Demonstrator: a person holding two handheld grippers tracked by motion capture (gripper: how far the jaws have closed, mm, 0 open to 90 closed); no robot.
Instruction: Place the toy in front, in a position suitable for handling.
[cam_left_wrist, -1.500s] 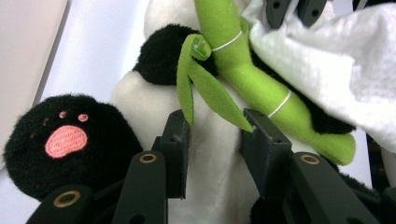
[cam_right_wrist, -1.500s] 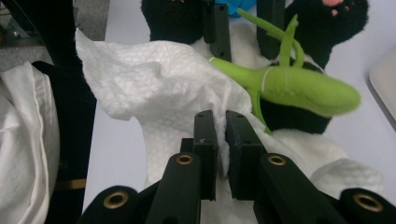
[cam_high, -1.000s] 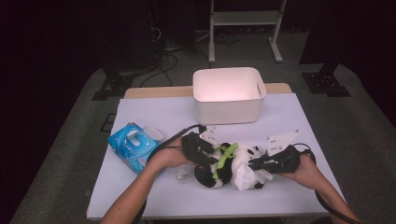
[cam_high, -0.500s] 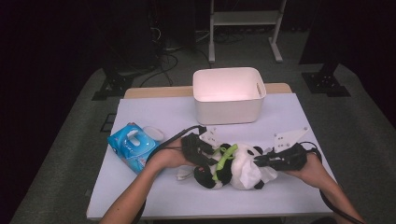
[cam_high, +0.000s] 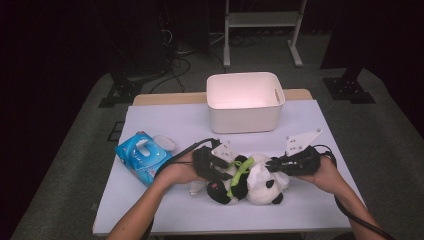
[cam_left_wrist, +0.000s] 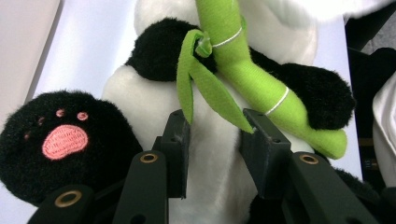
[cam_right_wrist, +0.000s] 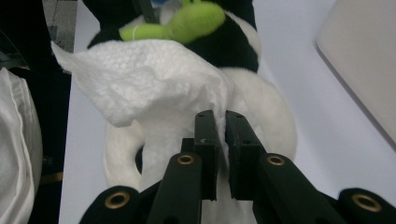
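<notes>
A black-and-white panda plush (cam_high: 260, 192) lies on its back near the table's front edge, with a green bamboo stalk (cam_high: 239, 172) across its chest. My left gripper (cam_high: 220, 167) comes in from the left and is shut on the panda's white belly (cam_left_wrist: 149, 107), its pads (cam_left_wrist: 180, 140) sunk into the fur just below the bamboo (cam_left_wrist: 252, 79). From the right, my right gripper (cam_high: 272, 164) is shut on a white tissue (cam_right_wrist: 149, 79) that drapes over the panda's head (cam_right_wrist: 271, 126). The right jaws (cam_right_wrist: 220, 116) pinch the tissue's lower edge.
A white bin (cam_high: 245, 112) stands behind the panda at the table's middle back. A blue pack of wipes (cam_high: 140, 156) lies at the left, with a small white piece (cam_high: 164, 142) beside it. The table's front edge (cam_high: 225, 229) is close below the plush.
My right gripper has shifted slightly to the right with the tissue in it. The left gripper and the panda have stayed put.
</notes>
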